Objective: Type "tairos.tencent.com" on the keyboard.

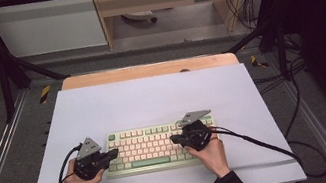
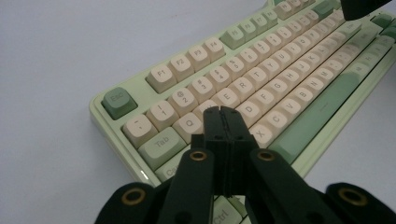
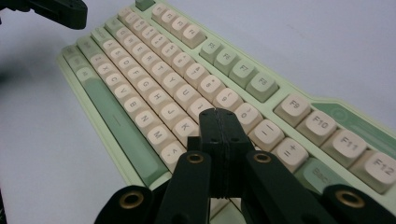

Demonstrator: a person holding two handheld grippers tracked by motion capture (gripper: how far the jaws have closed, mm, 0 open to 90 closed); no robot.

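A pale green keyboard (image 1: 155, 146) with cream and green keys lies on the white table sheet (image 1: 153, 103), near the front edge. My left gripper (image 1: 114, 153) is shut at the keyboard's left end; in the left gripper view its tips (image 2: 222, 111) hover over the keyboard (image 2: 261, 79) near the W and S keys. My right gripper (image 1: 174, 139) is shut too, and reaches in over the right half of the keys. Seen in the right gripper view, its closed tips (image 3: 218, 113) hang above the keyboard (image 3: 187, 74) around the K and L keys. Nothing is held.
A wooden edge (image 1: 147, 70) borders the sheet's far side. Black frame struts (image 1: 5, 73) and cables (image 1: 302, 112) run around the table. A black cable (image 1: 256, 143) trails from my right gripper across the sheet. Bare white sheet lies beyond the keyboard.
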